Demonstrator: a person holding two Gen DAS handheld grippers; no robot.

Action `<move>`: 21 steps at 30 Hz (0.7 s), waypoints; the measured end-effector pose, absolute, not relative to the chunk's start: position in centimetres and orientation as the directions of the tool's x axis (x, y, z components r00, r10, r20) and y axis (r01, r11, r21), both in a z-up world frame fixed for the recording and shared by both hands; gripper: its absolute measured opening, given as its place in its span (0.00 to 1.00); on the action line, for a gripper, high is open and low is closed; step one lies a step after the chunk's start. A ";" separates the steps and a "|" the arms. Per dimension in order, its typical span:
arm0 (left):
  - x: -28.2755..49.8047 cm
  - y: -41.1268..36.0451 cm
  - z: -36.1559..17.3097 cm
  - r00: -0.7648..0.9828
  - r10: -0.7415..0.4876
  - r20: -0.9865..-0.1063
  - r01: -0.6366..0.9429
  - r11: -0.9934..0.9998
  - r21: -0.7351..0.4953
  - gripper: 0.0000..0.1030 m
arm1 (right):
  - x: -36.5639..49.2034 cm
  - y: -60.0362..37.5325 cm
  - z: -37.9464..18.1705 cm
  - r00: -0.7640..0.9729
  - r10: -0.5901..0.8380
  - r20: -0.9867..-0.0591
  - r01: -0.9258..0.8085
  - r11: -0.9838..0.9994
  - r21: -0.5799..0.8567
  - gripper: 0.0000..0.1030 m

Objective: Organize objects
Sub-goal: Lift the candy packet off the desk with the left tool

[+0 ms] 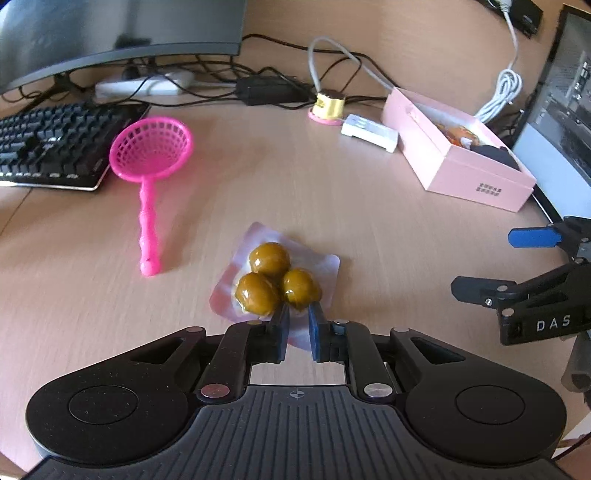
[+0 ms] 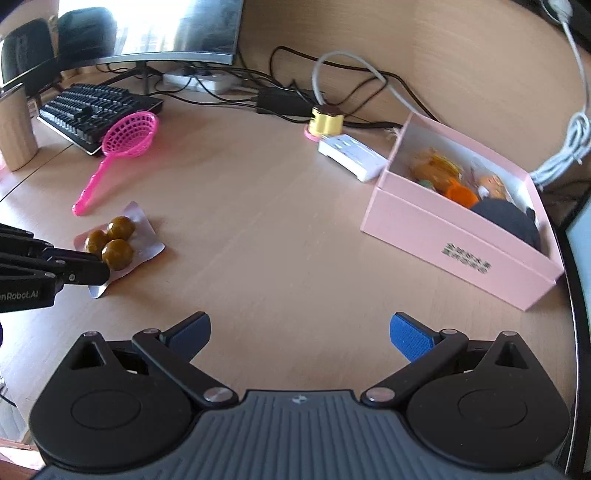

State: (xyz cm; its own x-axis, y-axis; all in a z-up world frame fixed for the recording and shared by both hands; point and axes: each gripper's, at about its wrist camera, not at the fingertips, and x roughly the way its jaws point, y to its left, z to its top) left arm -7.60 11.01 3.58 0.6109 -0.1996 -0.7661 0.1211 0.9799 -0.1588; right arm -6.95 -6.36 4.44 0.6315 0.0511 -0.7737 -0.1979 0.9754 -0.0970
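Note:
A sealed clear packet with three brown balls point(image 1: 275, 275) lies on the wooden desk. My left gripper point(image 1: 297, 314) is shut on the packet's near edge; it also shows in the right wrist view point(image 2: 99, 271) beside the packet point(image 2: 116, 243). My right gripper point(image 2: 299, 332) is open and empty above bare desk, and shows at the right edge of the left wrist view point(image 1: 491, 262). An open pink box point(image 2: 454, 236) with toys inside stands to the right. A pink toy strainer point(image 1: 149, 162) lies to the left.
A black keyboard point(image 1: 48, 144) and a monitor point(image 1: 110, 33) stand at the back left. A white power strip point(image 2: 351, 155), a small yellow-and-pink object point(image 2: 325, 122) and tangled cables point(image 1: 266, 81) lie at the back. A second screen point(image 1: 561, 110) stands at the right.

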 end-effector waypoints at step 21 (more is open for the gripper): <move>-7.0 11.0 4.6 0.665 -0.164 -0.728 0.173 0.983 -0.063 0.16 | -7.6 -7.8 3.3 0.608 0.064 -0.791 -0.148 0.988 -0.034 1.00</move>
